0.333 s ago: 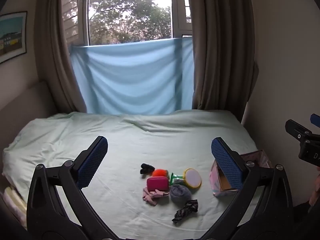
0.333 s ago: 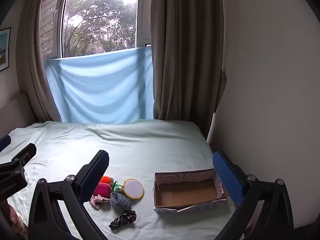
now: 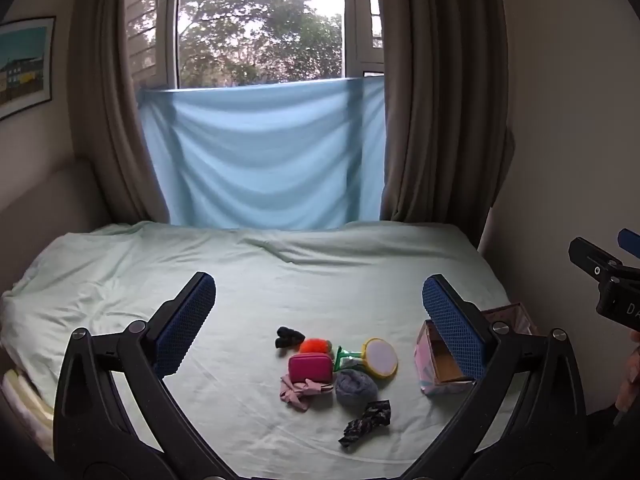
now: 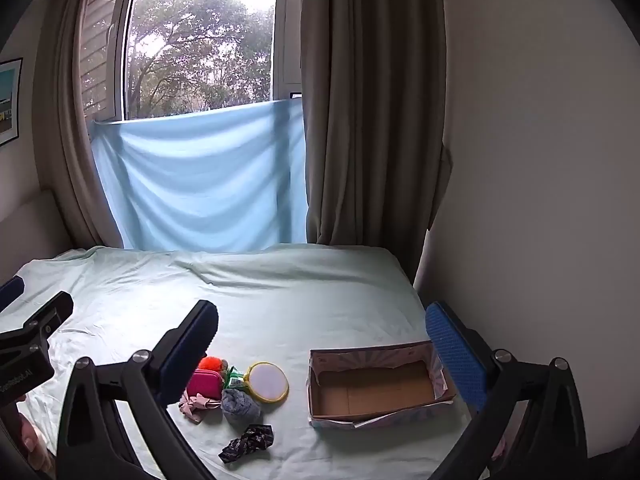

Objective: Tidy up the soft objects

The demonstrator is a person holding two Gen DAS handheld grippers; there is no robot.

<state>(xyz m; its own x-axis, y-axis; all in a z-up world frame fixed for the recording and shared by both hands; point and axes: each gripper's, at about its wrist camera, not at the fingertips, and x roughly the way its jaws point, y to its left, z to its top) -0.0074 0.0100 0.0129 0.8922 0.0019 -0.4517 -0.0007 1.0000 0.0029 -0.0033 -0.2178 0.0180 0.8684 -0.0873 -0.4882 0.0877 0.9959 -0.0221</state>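
A small pile lies on the pale green bed sheet (image 3: 280,280): a magenta pouch (image 3: 311,367), an orange pompom (image 3: 314,346), a black sock (image 3: 289,336), a pink cloth (image 3: 298,392), a grey-blue knit bundle (image 3: 355,387), a dark patterned cloth (image 3: 368,420), a green packet (image 3: 345,357) and a round yellow-rimmed mirror (image 3: 380,358). An empty cardboard box (image 4: 376,390) sits to their right. My left gripper (image 3: 320,312) hovers open above the pile. My right gripper (image 4: 320,344) hangs open between pile and box, holding nothing.
A wall runs along the bed's right edge (image 4: 416,288). Brown curtains (image 4: 372,120) and a light blue cloth (image 4: 200,180) hang under the window at the far end. A framed picture (image 3: 24,64) hangs on the left wall. The bed's far half is bare sheet.
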